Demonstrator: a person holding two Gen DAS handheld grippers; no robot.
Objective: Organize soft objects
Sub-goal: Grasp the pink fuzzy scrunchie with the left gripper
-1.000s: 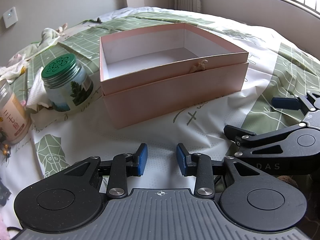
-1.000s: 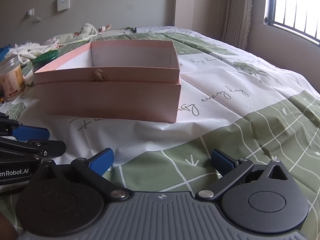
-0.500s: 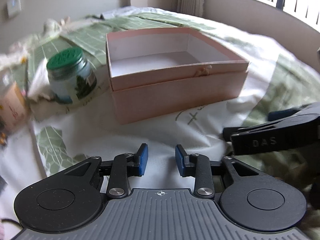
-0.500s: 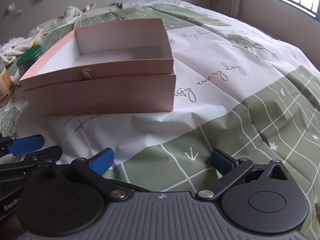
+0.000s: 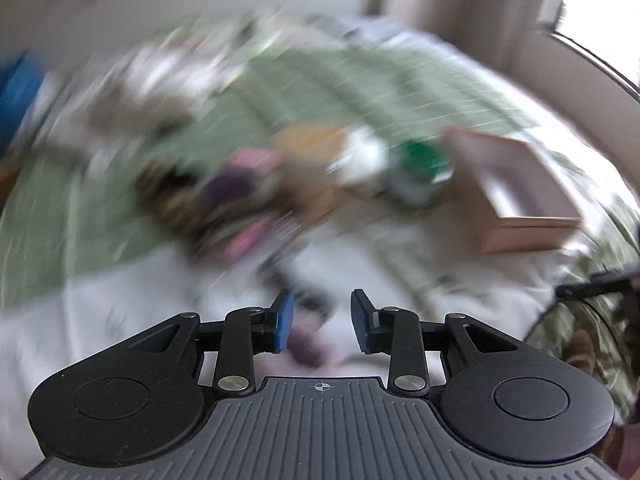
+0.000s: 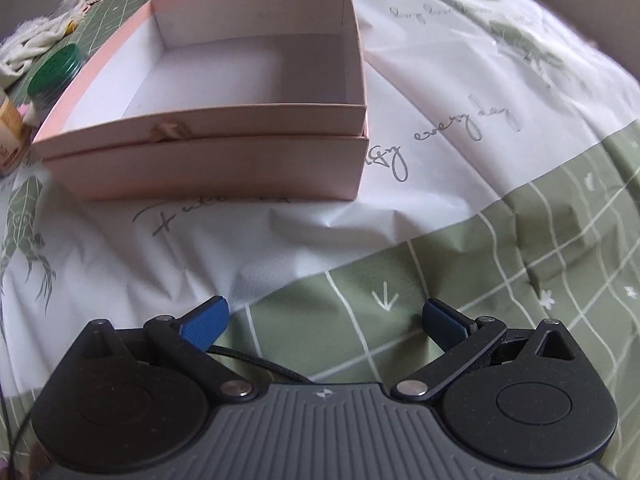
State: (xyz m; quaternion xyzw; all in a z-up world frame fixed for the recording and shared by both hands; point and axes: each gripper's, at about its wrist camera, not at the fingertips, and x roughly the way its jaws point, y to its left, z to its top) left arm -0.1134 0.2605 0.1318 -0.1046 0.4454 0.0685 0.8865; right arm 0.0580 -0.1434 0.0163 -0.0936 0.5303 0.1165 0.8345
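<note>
An open, empty pink box point(image 6: 224, 152) sits on the green and white bedspread point(image 6: 520, 240). It also shows at the right of the blurred left wrist view point(image 5: 520, 200). My right gripper point(image 6: 323, 320) is wide open and empty, above the bed in front of the box. My left gripper point(image 5: 322, 326) is open with a narrow gap and empty. Ahead of it lies a blurred pile of pink, purple and brown items point(image 5: 248, 192). White cloth items point(image 6: 28, 44) lie at the far left of the box.
A jar with a green lid point(image 6: 54, 72) stands left of the box, and shows in the left wrist view point(image 5: 424, 164). A tan jar point(image 6: 10, 132) stands beside it. A wall and a curtain rise behind the bed point(image 5: 440, 0).
My left gripper has swung fast to the left, so the box now sits at its right and a pile of items is ahead. My right gripper has risen and tilted down over the box.
</note>
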